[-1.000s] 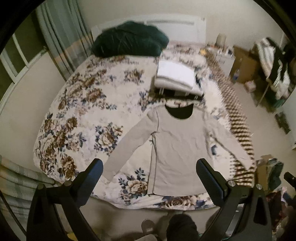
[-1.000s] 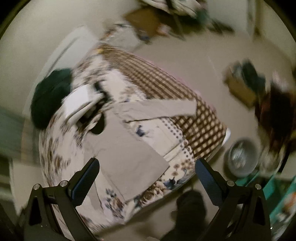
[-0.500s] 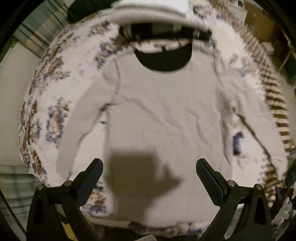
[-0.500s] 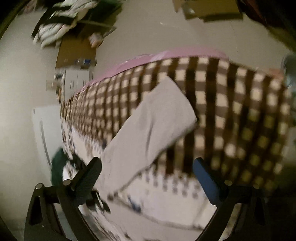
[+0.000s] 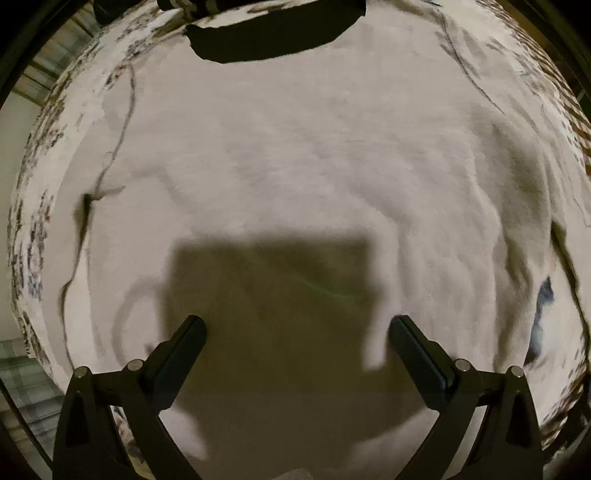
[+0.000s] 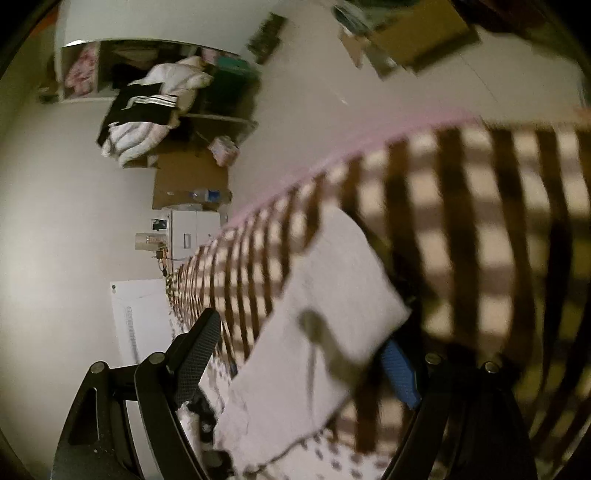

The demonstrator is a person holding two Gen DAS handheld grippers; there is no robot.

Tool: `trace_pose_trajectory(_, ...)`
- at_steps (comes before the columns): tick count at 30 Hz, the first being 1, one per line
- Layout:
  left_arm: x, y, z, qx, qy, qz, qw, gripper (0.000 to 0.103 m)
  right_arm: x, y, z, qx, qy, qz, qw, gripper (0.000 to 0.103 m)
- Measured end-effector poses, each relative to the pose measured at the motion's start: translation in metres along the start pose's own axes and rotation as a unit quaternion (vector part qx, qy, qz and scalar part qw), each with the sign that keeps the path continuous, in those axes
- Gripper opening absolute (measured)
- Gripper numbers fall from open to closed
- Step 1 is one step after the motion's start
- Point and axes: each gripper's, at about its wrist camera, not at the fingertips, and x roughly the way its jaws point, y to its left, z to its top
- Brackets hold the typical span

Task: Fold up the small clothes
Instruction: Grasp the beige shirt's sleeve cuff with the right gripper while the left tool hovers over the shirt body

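A bed with a floral white quilt (image 5: 33,206) and a brown checked blanket (image 6: 461,206) carries a pale grey long-sleeved knit top (image 5: 295,155), spread flat, its dark neck opening (image 5: 273,33) toward the far end and its length running along the bed. The left gripper (image 5: 297,328) hangs over the top's body, jaws wide, holding nothing. The right gripper (image 6: 303,343) is closing around the sleeve cuff (image 6: 332,314), which lies across the blanket between its fingers.
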Motion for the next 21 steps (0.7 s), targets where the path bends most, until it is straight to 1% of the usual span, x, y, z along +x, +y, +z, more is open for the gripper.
trace_pose_trajectory(3, 0.003, 0.003, 0.007, 0.002, -0.001, -0.009, 1.0, 0.103, 0.006, 0.017, 0.006, -0.037, -0.019, -0.009, 0.999, 0.084)
trace_pose_trajectory(6, 0.005, 0.006, 0.013, 0.004, 0.0, -0.014, 0.9999, 0.103, 0.013, 0.022, 0.011, -0.033, -0.022, -0.013, 0.999, 0.084)
trace_pose_trajectory(9, 0.009, 0.01, 0.017, 0.004, -0.003, -0.017, 0.9998, 0.103, 0.004, 0.019, 0.013, -0.039, -0.025, -0.012, 0.999, 0.078)
trace_pose_trajectory(10, 0.01, 0.011, 0.018, 0.005, -0.003, -0.017, 0.9998, 0.103, 0.006, 0.02, 0.013, -0.044, -0.027, -0.016, 0.999, 0.072)
trace_pose_trajectory(11, 0.011, 0.012, 0.019, 0.006, -0.005, -0.018, 0.9998, 0.103, -0.001, 0.012, 0.011, -0.045, -0.029, -0.023, 0.998, 0.059)
trace_pose_trajectory(12, 0.011, 0.012, 0.019, 0.006, -0.006, -0.018, 0.9998, 0.103, -0.001, 0.01, 0.011, -0.043, -0.032, -0.034, 0.998, 0.052)
trace_pose_trajectory(14, 0.009, 0.01, 0.018, 0.008, -0.008, -0.019, 0.9998, 0.103, -0.01, -0.002, 0.008, -0.035, -0.036, -0.048, 0.998, 0.028)
trace_pose_trajectory(15, 0.009, 0.011, 0.018, 0.009, -0.01, -0.02, 0.9997, 0.103, -0.012, -0.001, 0.008, -0.036, -0.039, -0.053, 0.997, 0.021)
trace_pose_trajectory(16, 0.013, 0.004, 0.016, 0.008, -0.012, -0.021, 0.9997, 0.103, -0.016, -0.001, 0.008, -0.041, -0.041, -0.06, 0.997, 0.011)
trace_pose_trajectory(17, 0.012, 0.005, 0.016, 0.009, -0.014, -0.022, 0.9996, 0.103, -0.019, 0.004, 0.007, -0.056, -0.044, -0.07, 0.995, 0.01)
trace_pose_trajectory(19, 0.009, 0.008, 0.013, 0.009, -0.016, -0.024, 0.9995, 0.103, -0.028, 0.012, 0.007, -0.08, -0.045, -0.078, 0.993, 0.008)
trace_pose_trajectory(21, 0.003, 0.011, 0.014, 0.003, -0.019, -0.027, 0.9994, 0.103, -0.035, 0.03, 0.004, -0.106, -0.049, -0.082, 0.99, 0.007)
